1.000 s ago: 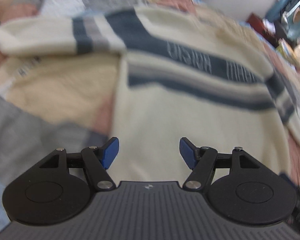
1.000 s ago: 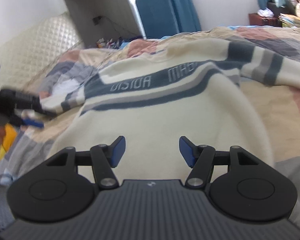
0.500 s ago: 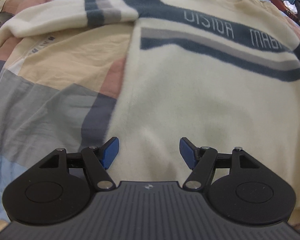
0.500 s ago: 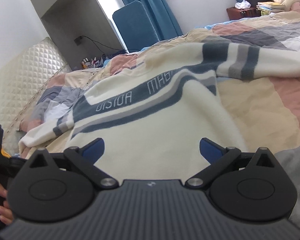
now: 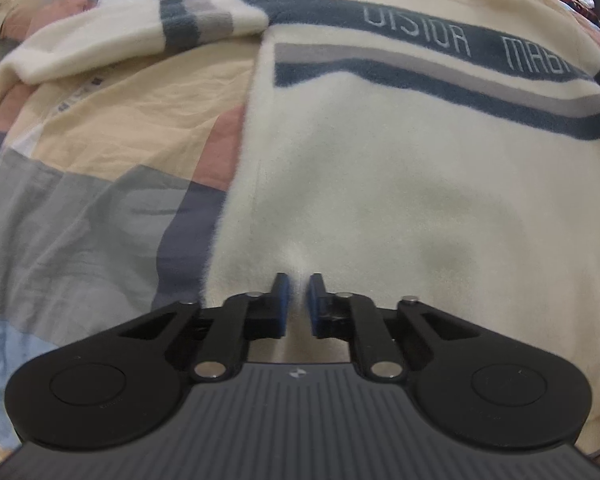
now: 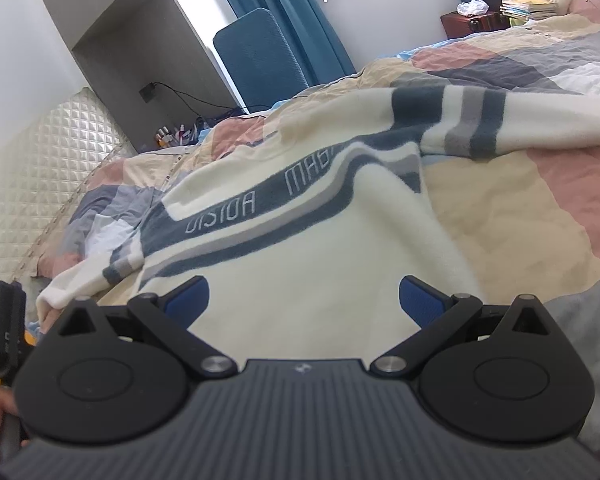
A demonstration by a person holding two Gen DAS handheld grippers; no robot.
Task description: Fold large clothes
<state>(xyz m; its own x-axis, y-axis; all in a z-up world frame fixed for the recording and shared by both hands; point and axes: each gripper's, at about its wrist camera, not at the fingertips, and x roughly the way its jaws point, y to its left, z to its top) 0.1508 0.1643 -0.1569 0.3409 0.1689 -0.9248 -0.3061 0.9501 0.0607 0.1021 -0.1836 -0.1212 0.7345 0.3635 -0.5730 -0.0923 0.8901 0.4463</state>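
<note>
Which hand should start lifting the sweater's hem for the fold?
Left. Its tongs are already shut on a pinch of the cream sweater near the hem. The right tongs stand wide open over the fabric, gripping nothing.

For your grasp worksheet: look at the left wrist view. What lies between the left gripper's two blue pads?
In the left wrist view, the left gripper pinches a small ridge of the cream sweater near its hem; nothing else lies there.

The sweater point(image 5: 380, 184) lies spread on the quilt point(image 5: 99, 208).

Left gripper point(image 5: 297, 294) pinching cream sweater point(image 5: 380, 184)
</note>
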